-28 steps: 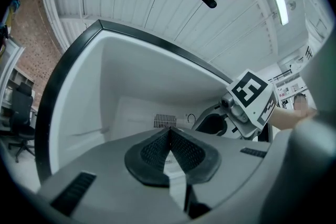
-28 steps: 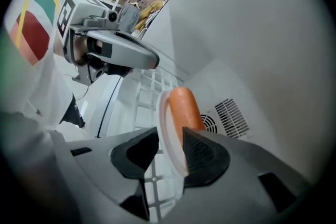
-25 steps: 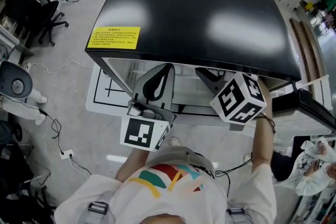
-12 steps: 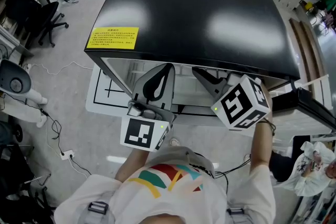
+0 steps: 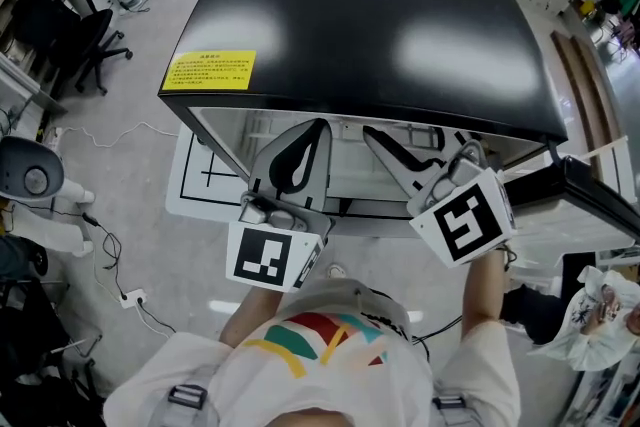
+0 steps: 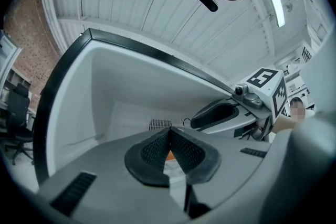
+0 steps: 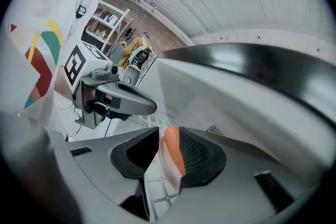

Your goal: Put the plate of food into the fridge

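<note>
The fridge (image 5: 370,15) stands open toward the person. The front edge of its black top overhangs the 2 grippers that reach into the white cavity. Inside the fridge, free room lies above the jaws and ahead to the vent (image 6: 160,124) in the back wall. The fridge's left wall stands off to the side of the left gripper (image 6: 169,131), and the open door (image 5: 600,200) flanks the fridge's right side.

The left gripper's jaws are clenched, tips together on the plate (image 6: 175,170), just inside the fridge's front edge. The right gripper (image 7: 169,134) has just been opening its jaws. They stand released, with the plate's rim and orange food (image 7: 172,148) in the gap beside 1 pad.

The plate shows edge-on, its rim running along the jaws into the fridge. Its long axis can't be made out.
</note>
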Demonstrator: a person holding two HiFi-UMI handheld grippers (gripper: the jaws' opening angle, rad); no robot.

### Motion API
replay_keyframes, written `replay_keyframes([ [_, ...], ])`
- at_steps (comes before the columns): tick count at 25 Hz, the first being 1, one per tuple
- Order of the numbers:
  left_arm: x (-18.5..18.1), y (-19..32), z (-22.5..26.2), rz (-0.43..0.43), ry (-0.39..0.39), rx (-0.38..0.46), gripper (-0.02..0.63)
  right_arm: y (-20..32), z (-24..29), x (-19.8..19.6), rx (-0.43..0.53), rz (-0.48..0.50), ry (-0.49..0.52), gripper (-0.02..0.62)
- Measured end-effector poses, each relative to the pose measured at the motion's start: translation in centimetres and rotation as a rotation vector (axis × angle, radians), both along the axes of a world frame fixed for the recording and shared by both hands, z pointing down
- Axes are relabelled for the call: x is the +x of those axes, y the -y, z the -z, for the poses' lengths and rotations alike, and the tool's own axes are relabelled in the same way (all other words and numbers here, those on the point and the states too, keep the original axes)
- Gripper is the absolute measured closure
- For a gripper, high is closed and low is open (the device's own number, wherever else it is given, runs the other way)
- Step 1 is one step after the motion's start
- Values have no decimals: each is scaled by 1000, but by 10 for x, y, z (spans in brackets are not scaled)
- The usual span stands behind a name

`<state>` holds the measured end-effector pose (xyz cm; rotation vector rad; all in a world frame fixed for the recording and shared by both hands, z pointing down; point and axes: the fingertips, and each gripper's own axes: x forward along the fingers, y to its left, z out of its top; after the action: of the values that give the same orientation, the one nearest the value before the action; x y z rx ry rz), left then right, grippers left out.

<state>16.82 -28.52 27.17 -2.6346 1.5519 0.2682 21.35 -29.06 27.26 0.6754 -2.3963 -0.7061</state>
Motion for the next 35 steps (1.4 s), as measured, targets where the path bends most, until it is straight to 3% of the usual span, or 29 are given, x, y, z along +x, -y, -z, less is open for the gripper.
replay_keyframes([
  [3,4,-4,5,-16,-6,9,600,-10,13,4,7,0,105,481],
  [6,9,-8,5,-25,-1,9,600,-12,29,16,50,-59,245,595],
  [15,12,-17,16,-17,6,40,600,-31,64,56,26,-238,779,595],
  [20,12,-19,17,-12,21,44,600,-45,61,73,37,-310,957,595],
  [23,11,-20,16,-7,31,48,600,-49,47,81,44,-388,1000,595],
  [27,10,-21,17,-1,38,70,600,-51,23,83,46,-475,954,595],
  [35,12,-25,17,17,48,80,600,-54,6,81,24,-500,909,595],
])
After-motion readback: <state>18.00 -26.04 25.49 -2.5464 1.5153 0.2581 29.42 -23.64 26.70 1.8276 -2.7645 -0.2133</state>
